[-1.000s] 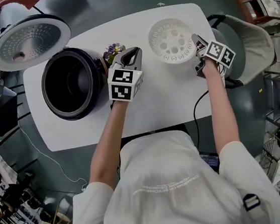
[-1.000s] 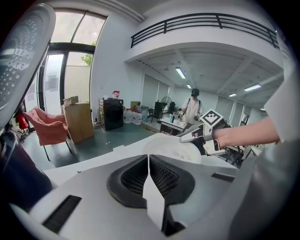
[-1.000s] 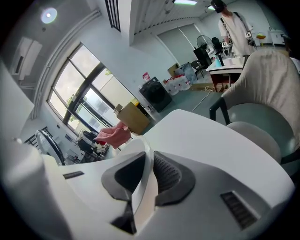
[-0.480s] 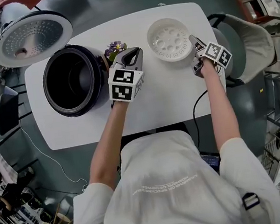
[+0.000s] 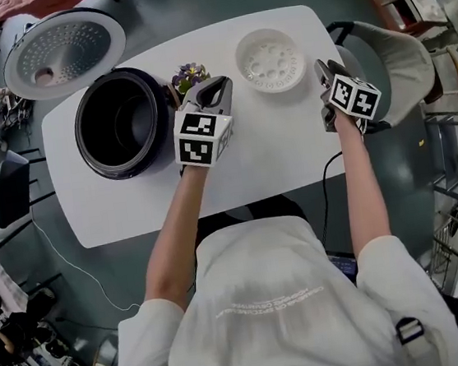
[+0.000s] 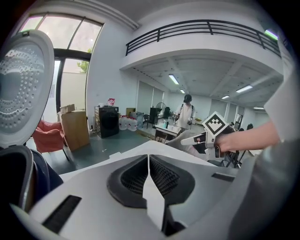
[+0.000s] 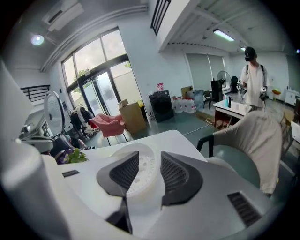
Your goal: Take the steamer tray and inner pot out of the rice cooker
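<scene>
The rice cooker (image 5: 97, 157) stands open at the table's left, its black inner pot (image 5: 122, 121) still inside and its lid (image 5: 64, 51) tipped back. The white perforated steamer tray (image 5: 272, 59) rests on the table at the far right. My right gripper (image 5: 323, 71) hovers just right of the tray, open, touching nothing. In the right gripper view the tray (image 7: 144, 174) shows beyond the parted right gripper (image 7: 149, 158). My left gripper (image 5: 212, 95) is shut and empty between cooker and tray, lifted off the table. In the left gripper view the left gripper (image 6: 149, 161) has its pads closed together.
A small pot of purple flowers (image 5: 187, 77) sits just behind the left gripper, beside the cooker. A grey chair (image 5: 392, 58) stands off the table's right end. The white table (image 5: 275, 152) has bare surface in front of both grippers. People stand far back in the room.
The right gripper let go of the tray's right rim, opened, and drew back to the right and upward. The tray stays on the table. The left gripper rose slightly.
</scene>
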`<state>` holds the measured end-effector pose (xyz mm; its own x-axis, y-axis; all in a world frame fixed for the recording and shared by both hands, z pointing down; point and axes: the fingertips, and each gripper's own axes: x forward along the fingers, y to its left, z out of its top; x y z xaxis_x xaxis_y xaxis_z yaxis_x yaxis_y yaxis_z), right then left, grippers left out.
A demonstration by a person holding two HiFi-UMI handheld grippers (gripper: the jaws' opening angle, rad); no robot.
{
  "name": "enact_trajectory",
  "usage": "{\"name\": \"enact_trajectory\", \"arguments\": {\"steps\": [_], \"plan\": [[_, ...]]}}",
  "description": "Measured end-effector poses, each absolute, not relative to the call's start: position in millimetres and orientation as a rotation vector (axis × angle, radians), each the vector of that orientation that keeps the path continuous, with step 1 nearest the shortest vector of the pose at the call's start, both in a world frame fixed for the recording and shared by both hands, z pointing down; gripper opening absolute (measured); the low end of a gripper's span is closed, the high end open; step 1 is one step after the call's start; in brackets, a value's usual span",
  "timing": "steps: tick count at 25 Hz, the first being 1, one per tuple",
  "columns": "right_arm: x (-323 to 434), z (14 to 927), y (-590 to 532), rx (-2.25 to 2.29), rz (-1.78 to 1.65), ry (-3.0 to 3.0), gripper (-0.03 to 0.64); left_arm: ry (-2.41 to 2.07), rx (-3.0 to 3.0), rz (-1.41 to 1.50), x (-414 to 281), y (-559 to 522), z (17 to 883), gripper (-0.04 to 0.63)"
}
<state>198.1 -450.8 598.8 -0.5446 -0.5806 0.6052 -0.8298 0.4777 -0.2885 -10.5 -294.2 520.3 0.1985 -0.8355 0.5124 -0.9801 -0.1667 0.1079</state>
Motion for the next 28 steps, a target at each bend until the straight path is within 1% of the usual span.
{"name": "enact_trajectory", "arguments": {"steps": [4, 8, 12, 15, 22, 28], "plan": [[180.5, 561.3, -427.2, 1.112, 0.724, -2.398, 0.061, -1.729, 2.108, 0.474, -17.2, -279.6, 490.1, 0.023], [160.8, 528.9, -404.9, 1.035, 0.61, -2.483, 0.043, -1.787, 2.131, 0.422, -33.0, -261.7, 457.0, 0.022], [119.9, 486.9, -364.8, 0.924, 0.615, -2.614, 0.026, -1.901, 2.152, 0.386, -71.9, -226.3, 420.5, 0.014], [89.2, 456.4, -345.9, 0.84, 0.591, -2.699, 0.025, -2.004, 2.157, 0.371, -101.9, -204.5, 397.6, 0.014], [20.6, 392.8, -312.4, 0.648, 0.518, -2.873, 0.025, -2.161, 2.082, 0.217, -166.8, -164.1, 357.7, 0.014], [-39.4, 349.1, -264.5, 0.477, 0.349, -2.953, 0.025, -2.27, 2.061, 0.25, -213.3, -119.4, 333.9, 0.015]]}}
